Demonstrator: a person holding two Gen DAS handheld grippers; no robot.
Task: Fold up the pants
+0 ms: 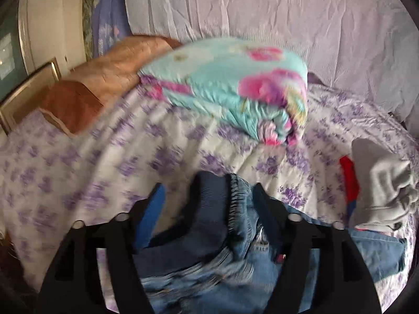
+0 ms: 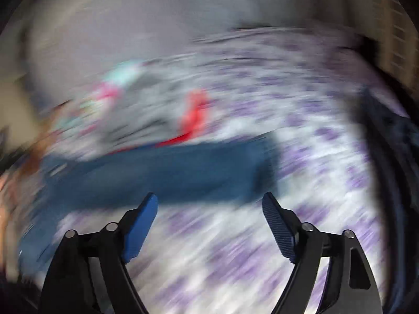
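Note:
The blue denim pants lie bunched on the floral bedspread, waistband up between my left gripper's fingers. My left gripper has its jaws wide apart with the dark waistband and elastic denim bulging up between them; the frames do not show whether the pads press the cloth. In the blurred right wrist view a pant leg stretches flat across the bed just ahead of my right gripper, which is open and empty above the bedspread.
A folded turquoise and pink quilt and an orange-brown pillow sit further back on the bed. A grey and red garment lies to the right, also seen blurred in the right wrist view. A pale curtain hangs behind.

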